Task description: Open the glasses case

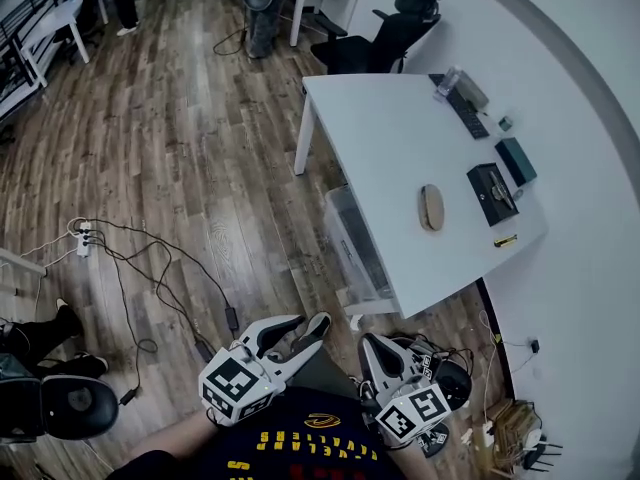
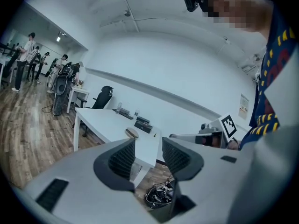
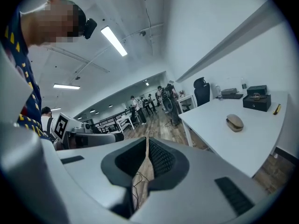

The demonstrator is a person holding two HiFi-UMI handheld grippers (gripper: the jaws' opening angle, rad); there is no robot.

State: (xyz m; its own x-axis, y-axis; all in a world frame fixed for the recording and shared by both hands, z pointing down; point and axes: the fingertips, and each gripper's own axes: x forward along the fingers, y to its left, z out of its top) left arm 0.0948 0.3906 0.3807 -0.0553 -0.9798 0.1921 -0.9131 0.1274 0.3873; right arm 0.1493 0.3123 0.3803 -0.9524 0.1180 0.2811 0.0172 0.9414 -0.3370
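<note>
Closest to my head camera is the person's dark shirt (image 1: 300,440) with yellow print, at the bottom edge. Just beyond it both grippers are held side by side above a wooden floor (image 1: 180,148).

My left gripper (image 1: 305,322) has its jaws apart. In the left gripper view (image 2: 148,143) nothing stands between the ribbed black pads (image 2: 122,158); only the table's edge and a tangle of cables (image 2: 158,195) on the floor show through the gap.

My right gripper (image 1: 368,342) has its jaws pressed together with nothing in them. In the right gripper view (image 3: 146,143) the pads meet along a thin line.

The case (image 1: 431,207) is a tan oval, lid down, lying on a white table (image 1: 375,158). It is well apart from both grippers, ahead and to the right of them. The left gripper view shows it near the table's near end (image 2: 132,133). The right gripper view shows it off to the right (image 3: 234,122).

Near the case on the table are a black box (image 1: 492,190), a teal box (image 1: 517,159), a small yellow item (image 1: 505,239) and a keyboard (image 1: 466,112).

A black chair (image 1: 385,36) stands at the table's far end. A grey bin (image 1: 356,243) sits under the table's near side.
</note>
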